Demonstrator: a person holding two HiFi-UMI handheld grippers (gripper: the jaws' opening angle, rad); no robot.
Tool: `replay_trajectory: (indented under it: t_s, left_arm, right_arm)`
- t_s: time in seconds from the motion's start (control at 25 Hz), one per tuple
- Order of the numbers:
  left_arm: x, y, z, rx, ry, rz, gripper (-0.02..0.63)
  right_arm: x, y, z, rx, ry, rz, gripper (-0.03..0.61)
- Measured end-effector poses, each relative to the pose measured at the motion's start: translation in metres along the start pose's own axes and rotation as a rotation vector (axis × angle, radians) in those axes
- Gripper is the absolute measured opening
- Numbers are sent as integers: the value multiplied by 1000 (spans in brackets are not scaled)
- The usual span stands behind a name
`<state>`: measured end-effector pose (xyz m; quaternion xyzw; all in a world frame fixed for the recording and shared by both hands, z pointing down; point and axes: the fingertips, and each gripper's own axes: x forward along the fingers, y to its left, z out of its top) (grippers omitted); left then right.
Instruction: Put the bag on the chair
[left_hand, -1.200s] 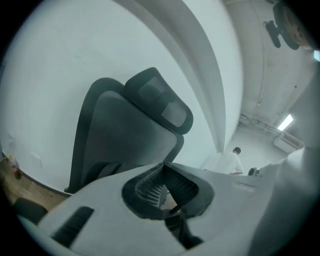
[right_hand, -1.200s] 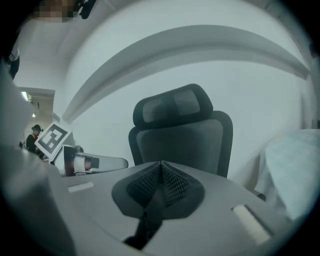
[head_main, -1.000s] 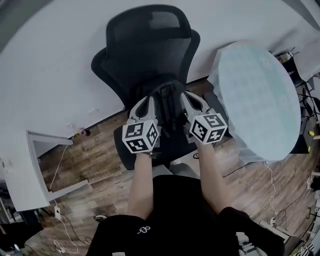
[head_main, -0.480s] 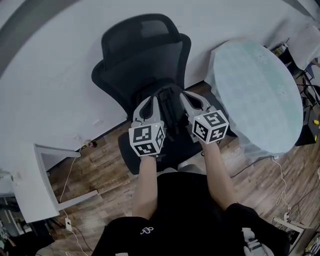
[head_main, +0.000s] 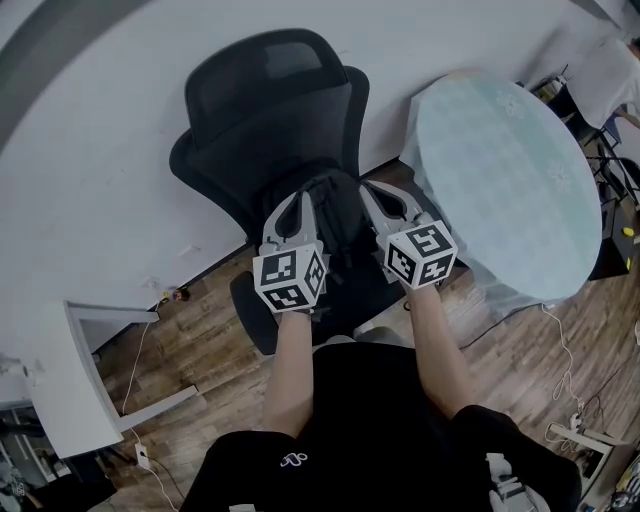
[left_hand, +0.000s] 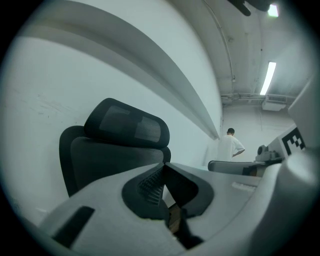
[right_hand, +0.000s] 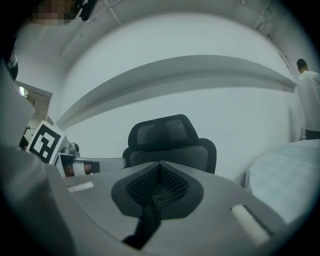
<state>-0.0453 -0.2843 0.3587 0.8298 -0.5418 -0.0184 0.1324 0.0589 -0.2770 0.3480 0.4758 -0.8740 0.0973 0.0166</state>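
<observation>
- Little has changed over the last second: the left gripper (head_main: 298, 198) and right gripper (head_main: 372, 190) are kept clamped on the straps (right_hand: 145, 222) of the black bag (head_main: 335, 215), and the office chair (head_main: 270, 100) is now framed slightly further left.
- The bag is held between them over the seat; contact cannot be told, so lowering and release are judged outstanding.
- No brand or writing can be read; only square markers (head_main: 288, 278) are seen.
</observation>
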Motion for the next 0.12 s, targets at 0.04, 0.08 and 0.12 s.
replay_trajectory:
  t_s: [0.04, 0.08, 0.12]
  left_arm:
    - [1, -2, 1, -14, -7, -13, -2]
    - [2, -3, 1, -27, -14, -24, -2]
    - [3, -4, 1, -39, -20, -34, -2]
  right_arm:
    - [1, 0, 1, -5, -6, 3, 0]
    - [1, 0, 2, -10, -11, 7, 0]
    - [2, 0, 3, -15, -16, 11, 0]
